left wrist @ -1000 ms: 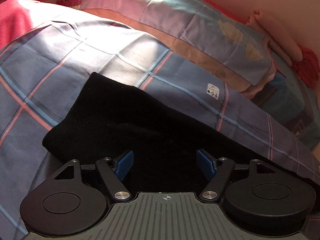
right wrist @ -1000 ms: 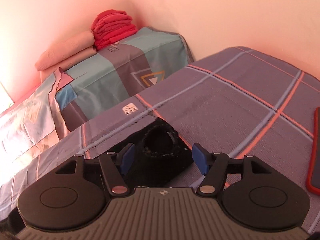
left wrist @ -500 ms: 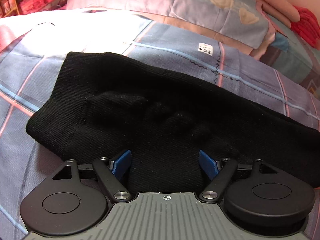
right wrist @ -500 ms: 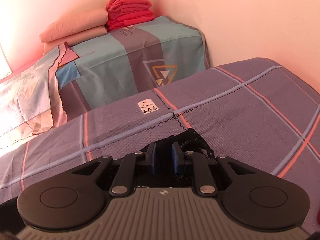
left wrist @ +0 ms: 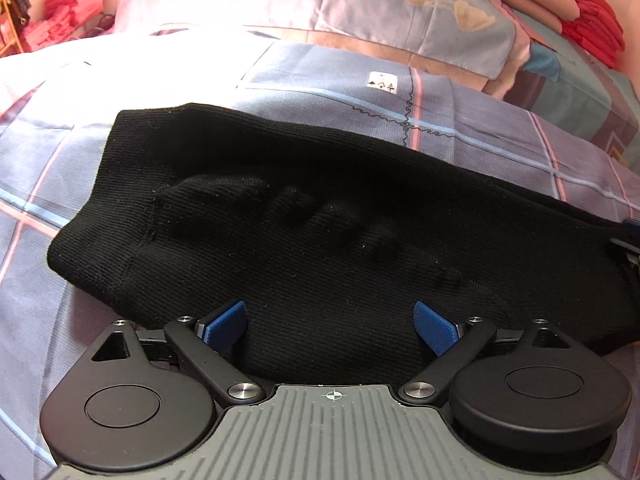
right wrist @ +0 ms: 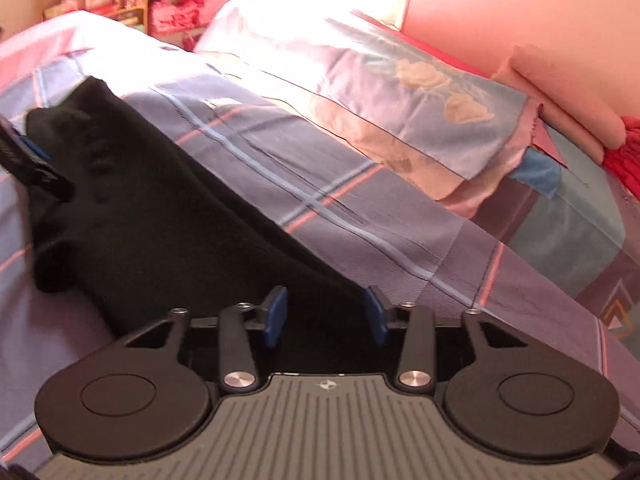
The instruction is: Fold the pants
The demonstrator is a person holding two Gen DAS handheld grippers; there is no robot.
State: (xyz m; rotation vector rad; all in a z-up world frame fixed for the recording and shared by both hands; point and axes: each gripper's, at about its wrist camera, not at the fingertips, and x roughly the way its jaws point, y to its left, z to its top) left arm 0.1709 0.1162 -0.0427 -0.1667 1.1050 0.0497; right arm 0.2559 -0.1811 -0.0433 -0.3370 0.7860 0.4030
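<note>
1. Black knit pants (left wrist: 320,216) lie across a plaid blue-and-pink bedsheet (left wrist: 460,120), stretched out in a long band. Their near edge runs under the gripper body in both views, so that edge is hidden.

2. The left gripper (left wrist: 330,321) sits low over the pants with its blue-padded tongs spread wide apart. Black fabric lies between and below the pads, and nothing is clamped.

3. The right gripper (right wrist: 326,311) has its tongs partly apart, with dark cloth filling the gap. Whether the pads actually press the fabric is hard to make out, since the cloth there is in deep shadow.

4. In the right wrist view, part of the left gripper shows at the far left edge, cut off by the frame.

5. Ridges in the middle of the pants are visible from the left wrist, but the dark knit hides how the layers lie.

6. Pillows (right wrist: 400,92) lie behind the sheet; folded red cloth (left wrist: 596,20) shows at the far right, partly cut off.
</note>
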